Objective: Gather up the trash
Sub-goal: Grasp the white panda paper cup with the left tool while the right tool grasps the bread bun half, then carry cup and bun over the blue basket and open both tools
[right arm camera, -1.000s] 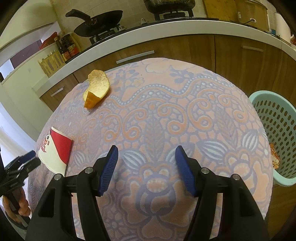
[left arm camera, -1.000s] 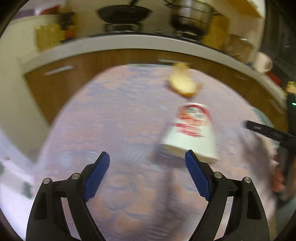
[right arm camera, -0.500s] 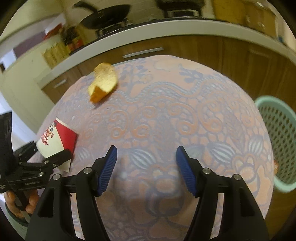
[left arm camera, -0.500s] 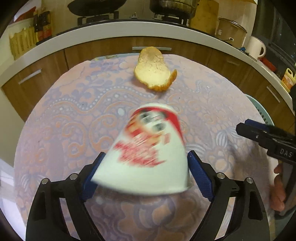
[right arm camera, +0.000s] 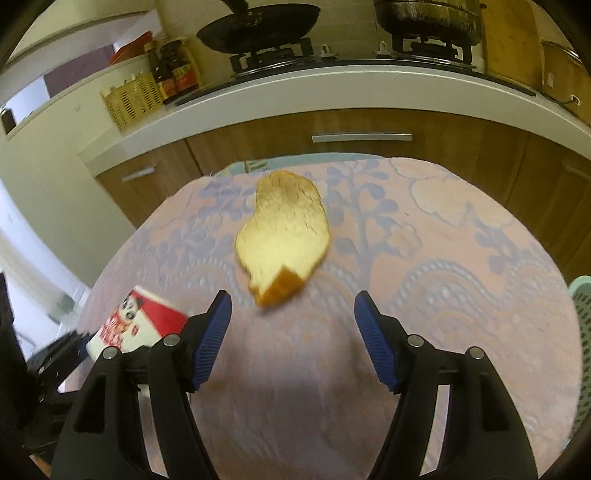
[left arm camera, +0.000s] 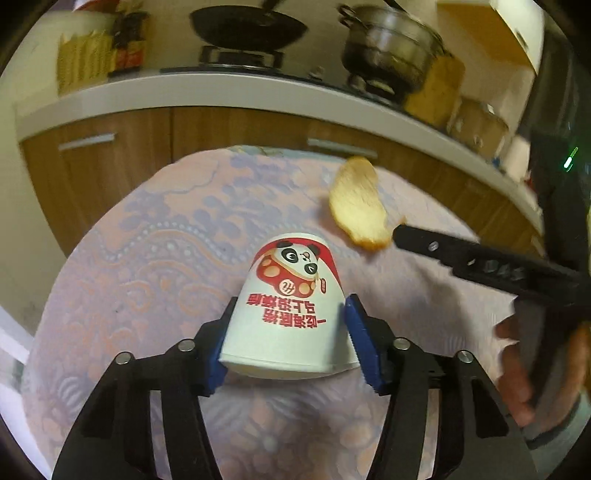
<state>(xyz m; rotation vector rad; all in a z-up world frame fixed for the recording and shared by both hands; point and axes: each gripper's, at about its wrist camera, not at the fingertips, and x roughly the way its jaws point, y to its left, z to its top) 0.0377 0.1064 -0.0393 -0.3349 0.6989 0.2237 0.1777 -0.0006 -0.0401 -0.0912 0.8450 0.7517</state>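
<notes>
Paper cup [left arm camera: 291,310]: on its side on the patterned tablecloth [left arm camera: 155,280], panda print up, rim toward the camera, base pointing away.
Left gripper [left arm camera: 286,345]: jaws have just been closing; the 2 blue pads sit against the cup's flanks, gripping it.
Peel [right arm camera: 286,236]: pale fruit rind, orange at 1 end, lying beyond the cup near the table's far edge.
Right gripper [right arm camera: 291,332]: jaws wide, nothing between them, peel just ahead.
Basket [right arm camera: 581,332]: teal, perforated, at the table's right edge.
Background: wooden cabinets, stove with wok [right arm camera: 258,26].
</notes>
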